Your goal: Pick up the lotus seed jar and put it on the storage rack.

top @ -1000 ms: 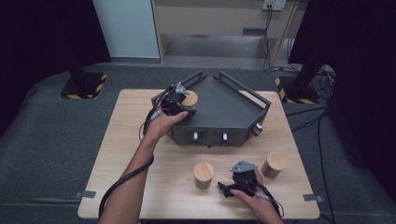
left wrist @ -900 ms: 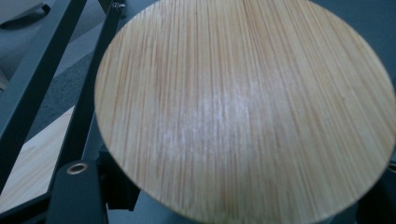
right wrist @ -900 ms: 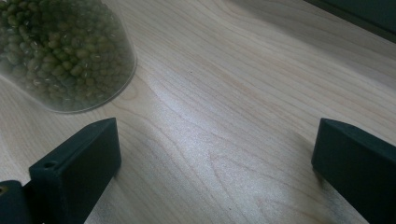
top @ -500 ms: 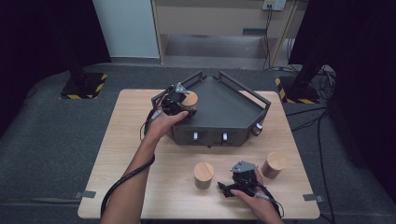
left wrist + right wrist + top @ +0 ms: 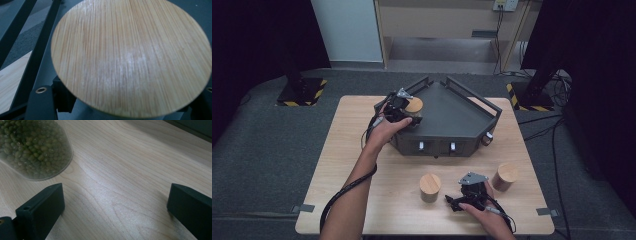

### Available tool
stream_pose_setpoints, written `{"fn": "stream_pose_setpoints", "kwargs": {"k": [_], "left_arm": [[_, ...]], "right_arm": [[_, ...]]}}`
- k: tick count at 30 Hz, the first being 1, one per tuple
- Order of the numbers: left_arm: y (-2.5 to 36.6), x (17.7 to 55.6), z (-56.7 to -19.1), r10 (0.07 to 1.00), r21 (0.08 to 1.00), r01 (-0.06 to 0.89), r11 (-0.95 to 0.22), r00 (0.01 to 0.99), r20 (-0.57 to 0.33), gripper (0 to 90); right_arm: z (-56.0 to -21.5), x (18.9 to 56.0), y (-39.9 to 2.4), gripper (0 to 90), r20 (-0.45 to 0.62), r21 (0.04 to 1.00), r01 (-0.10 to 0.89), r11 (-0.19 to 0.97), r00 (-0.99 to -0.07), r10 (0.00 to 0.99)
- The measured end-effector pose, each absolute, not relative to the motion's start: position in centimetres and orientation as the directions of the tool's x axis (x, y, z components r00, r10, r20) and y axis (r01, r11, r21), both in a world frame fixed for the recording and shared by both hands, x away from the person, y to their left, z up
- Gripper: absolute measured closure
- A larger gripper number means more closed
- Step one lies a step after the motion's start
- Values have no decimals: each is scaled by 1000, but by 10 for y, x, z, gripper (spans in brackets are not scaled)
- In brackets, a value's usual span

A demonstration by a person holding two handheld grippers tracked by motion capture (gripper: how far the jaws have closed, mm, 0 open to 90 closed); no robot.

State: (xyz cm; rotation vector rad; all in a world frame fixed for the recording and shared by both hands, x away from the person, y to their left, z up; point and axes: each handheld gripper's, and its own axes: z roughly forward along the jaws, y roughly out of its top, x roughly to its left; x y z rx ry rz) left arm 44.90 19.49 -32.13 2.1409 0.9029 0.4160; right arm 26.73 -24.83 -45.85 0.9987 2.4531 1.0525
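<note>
High view: we hold the left gripper [image 5: 404, 111] at a jar [image 5: 414, 106] in the tray [image 5: 462, 120]; set it down level.
Left gripper view: lid [image 5: 130, 57] close; jaws clamped on the jar.
Right gripper view: jaws wide, empty, on the counter [image 5: 120, 177] beside a bean jar [image 5: 32, 147].

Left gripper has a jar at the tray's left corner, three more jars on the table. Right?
Not quite: the high view shows two jars on the table, jar and jar, not three. The left gripper does hold a wood-lidded jar at the left corner of the tray.
</note>
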Motion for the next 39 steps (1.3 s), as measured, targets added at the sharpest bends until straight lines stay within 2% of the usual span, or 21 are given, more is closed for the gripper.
{"fn": "stream_pose_setpoints", "kwargs": {"k": [3,7,10,27,39], "left_arm": [[195,448,-321,719,752,469,-463,695,9,234],[195,441,-319,726,753,455,-476,686,46,108],[197,434,-317,732,755,448,-479,678,62,77],[216,388,-312,751,788,417,-453,655,85,50],[231,363,-311,775,787,429,-444,625,97,17]], "right_arm": [[-458,267,-248,16,6,723,484,493,-718,696],[-458,267,-248,16,7,722,486,492,-717,697],[-458,267,-248,16,7,722,486,492,-717,697],[-458,267,-248,16,6,723,484,493,-717,697],[-458,267,-248,16,7,722,486,492,-717,697]]}}
